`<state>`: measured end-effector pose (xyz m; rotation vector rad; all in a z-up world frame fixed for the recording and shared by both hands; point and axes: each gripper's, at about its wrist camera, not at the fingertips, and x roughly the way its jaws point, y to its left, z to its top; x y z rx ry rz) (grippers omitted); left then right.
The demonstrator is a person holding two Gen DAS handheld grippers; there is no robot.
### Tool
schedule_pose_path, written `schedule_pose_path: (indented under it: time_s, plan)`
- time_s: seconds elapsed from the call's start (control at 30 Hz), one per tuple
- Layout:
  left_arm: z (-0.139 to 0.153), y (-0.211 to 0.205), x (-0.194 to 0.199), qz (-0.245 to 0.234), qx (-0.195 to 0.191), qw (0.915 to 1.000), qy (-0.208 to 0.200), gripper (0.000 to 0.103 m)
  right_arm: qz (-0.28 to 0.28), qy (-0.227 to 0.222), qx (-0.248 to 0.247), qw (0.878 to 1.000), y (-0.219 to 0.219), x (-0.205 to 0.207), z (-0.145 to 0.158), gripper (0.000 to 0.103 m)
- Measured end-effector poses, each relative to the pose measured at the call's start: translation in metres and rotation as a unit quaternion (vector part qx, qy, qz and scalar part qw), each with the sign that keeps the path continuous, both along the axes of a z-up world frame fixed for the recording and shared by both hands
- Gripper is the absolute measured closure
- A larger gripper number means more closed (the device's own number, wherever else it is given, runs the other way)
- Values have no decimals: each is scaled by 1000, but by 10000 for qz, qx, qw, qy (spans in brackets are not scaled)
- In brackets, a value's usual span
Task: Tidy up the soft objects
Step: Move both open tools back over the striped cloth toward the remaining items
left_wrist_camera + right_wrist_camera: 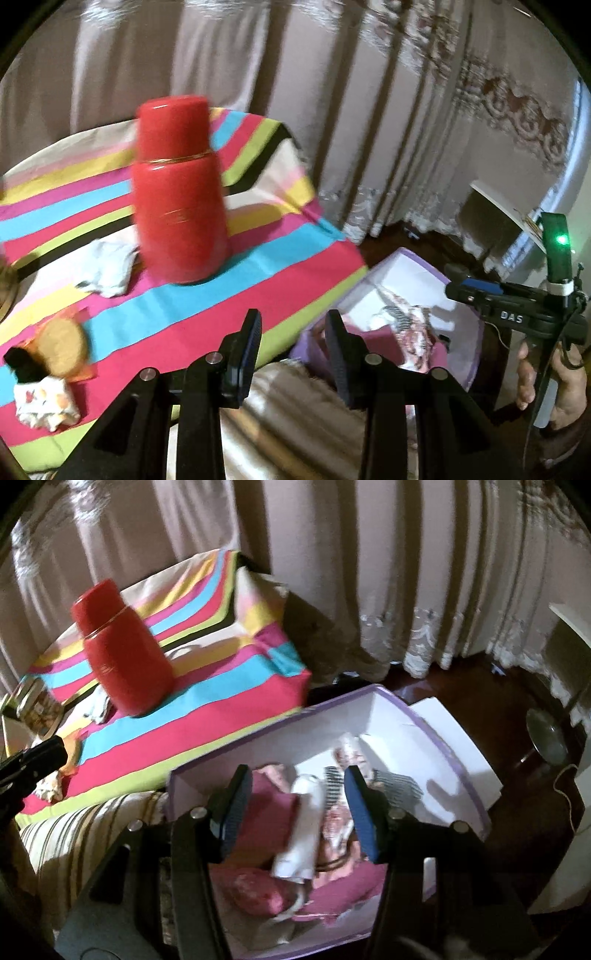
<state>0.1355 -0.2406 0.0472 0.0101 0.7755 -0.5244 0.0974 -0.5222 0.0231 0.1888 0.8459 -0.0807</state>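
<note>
A white box with a purple rim (424,716) holds several soft pieces: a pink cloth (266,819), a striped cloth (399,786) and a red patterned bundle (255,890). My right gripper (299,808) hangs open above it. A blurred white rolled cloth (303,834) lies below between the jaws, with neither pad pressing it. My left gripper (293,347) is open and empty over the edge of the striped cover (221,295), beside the box (413,258). On the cover lie a crumpled white cloth (107,269) and a small flowered cloth (44,406).
A tall red flask (177,192) stands on the striped cover beside the white cloth. An orange round thing (62,347) and a black object (22,365) lie near the flowered cloth. A jar (37,709) sits at the far left. Curtains hang behind, with dark floor right of the box.
</note>
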Motion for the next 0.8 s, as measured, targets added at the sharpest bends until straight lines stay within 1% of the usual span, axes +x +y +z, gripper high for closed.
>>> schedule_pose_path:
  time_s: [0.2,0.3,0.4,0.47,0.53,0.63,0.7,0.8]
  plan:
    - [-2,62,2,606,-151,9980,77,66,396,48,-22,9992,36,8,7,47]
    - [-4,96,0,962,-225,9950,120,66,592,10,-111,9982,53,11,12,47]
    - [-8,131,-1,1357,-331,9900,223,66,810,-25,-104,9967,70,13,15,47]
    - [-11,156,-2,1637,-409,9852,303,64,928,-52,-116,9956,81,14,15,46]
    - [-14,177,-3,1929,-520,9790,415,50,1053,-43,-97,9944,91,16,14,46]
    - [-23,211,-5,2350,-832,9664,620,48,1212,-1,-168,9925,107,18,13,46]
    - [-26,222,-7,2546,-818,9609,714,49,1286,3,-118,9916,113,21,13,46]
    - [-36,239,-7,2860,-926,9490,951,49,1414,-15,-106,9899,124,25,13,46]
